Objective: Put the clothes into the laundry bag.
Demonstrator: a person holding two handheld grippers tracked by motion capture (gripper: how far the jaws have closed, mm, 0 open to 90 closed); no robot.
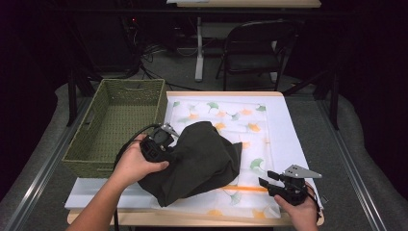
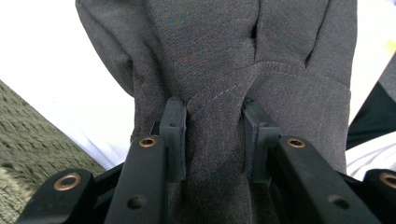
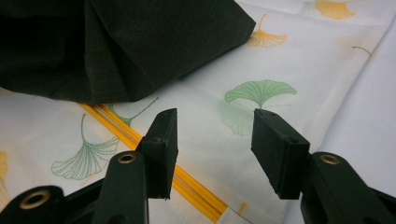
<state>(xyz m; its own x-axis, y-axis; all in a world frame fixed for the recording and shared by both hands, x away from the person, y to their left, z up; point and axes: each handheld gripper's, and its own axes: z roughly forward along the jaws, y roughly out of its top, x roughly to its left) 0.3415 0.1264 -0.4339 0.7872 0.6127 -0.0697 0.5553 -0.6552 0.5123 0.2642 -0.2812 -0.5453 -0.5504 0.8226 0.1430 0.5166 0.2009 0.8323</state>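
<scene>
High view: a person's left hand (image 1: 137, 163) holds the left gripper (image 1: 161, 139) against the left edge of a dark garment (image 1: 199, 161), bunched in a heap on a leaf-printed cloth (image 1: 240, 115) that covers the table (image 1: 226, 219). A woven green basket (image 1: 115, 122) sits just behind and to the left of that gripper. The right gripper (image 1: 269, 179) hovers near the garment's right side, apart from it, above an orange stripe (image 1: 248, 189) in the cloth.

Left gripper view: the 2 fingers (image 2: 173, 135) pinch a stitched fold of the garment (image 2: 233, 60), fabric bunched between the pads. The basket (image 2: 32, 135) lies to their lower left.

Right gripper view: the 2 fingers (image 3: 161, 144) stand spread with nothing between them, over the cloth (image 3: 299, 60). The garment (image 3: 116, 46) lies ahead and to their left, untouched.
</scene>
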